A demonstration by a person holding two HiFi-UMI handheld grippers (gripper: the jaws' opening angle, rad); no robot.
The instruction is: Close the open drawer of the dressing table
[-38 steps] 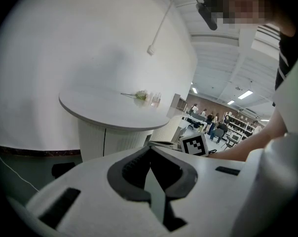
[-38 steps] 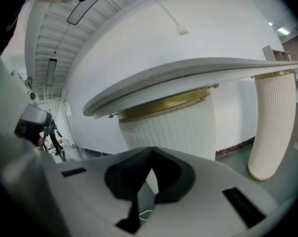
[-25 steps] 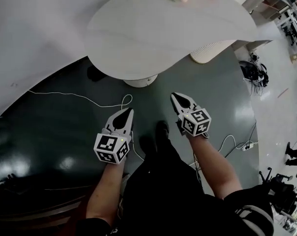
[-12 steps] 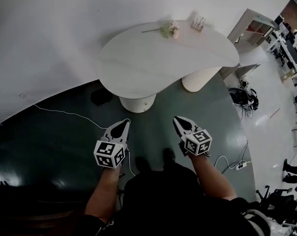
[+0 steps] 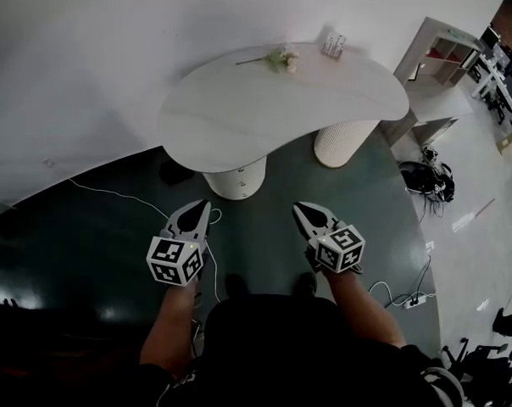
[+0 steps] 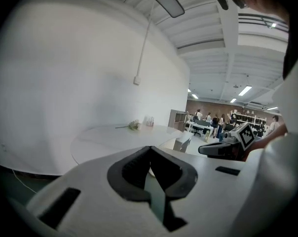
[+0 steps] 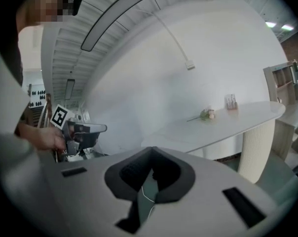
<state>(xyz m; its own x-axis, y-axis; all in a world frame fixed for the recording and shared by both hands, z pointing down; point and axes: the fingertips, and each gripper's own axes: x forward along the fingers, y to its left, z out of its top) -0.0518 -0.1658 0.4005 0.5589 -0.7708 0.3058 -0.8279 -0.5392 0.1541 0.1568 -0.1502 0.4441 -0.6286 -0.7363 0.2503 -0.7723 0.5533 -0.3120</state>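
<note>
The white kidney-shaped dressing table (image 5: 239, 108) stands against the curved wall, on a round drawer pedestal (image 5: 236, 178) and a ribbed leg (image 5: 344, 141). From here I cannot tell whether any drawer stands out of the pedestal. My left gripper (image 5: 197, 210) and right gripper (image 5: 303, 213) hover over the dark floor a short way in front of the table, both shut and empty. The table top (image 6: 114, 135) shows beyond the left gripper (image 6: 150, 150) in its own view, with the right gripper (image 6: 223, 148) to the side. The right gripper (image 7: 150, 152) faces the table (image 7: 223, 125) as well.
A flower sprig (image 5: 281, 58) and a small holder (image 5: 332, 42) lie on the table top. A white cable (image 5: 112, 195) crosses the dark green floor (image 5: 86, 244). An open shelf unit (image 5: 447, 45), dark bags (image 5: 425, 176) and a power strip (image 5: 406, 300) lie to the right.
The table has drawn farther away and more of the room shows, as if the person stepped back. Both grippers stay shut; the left one sits slightly further left.
</note>
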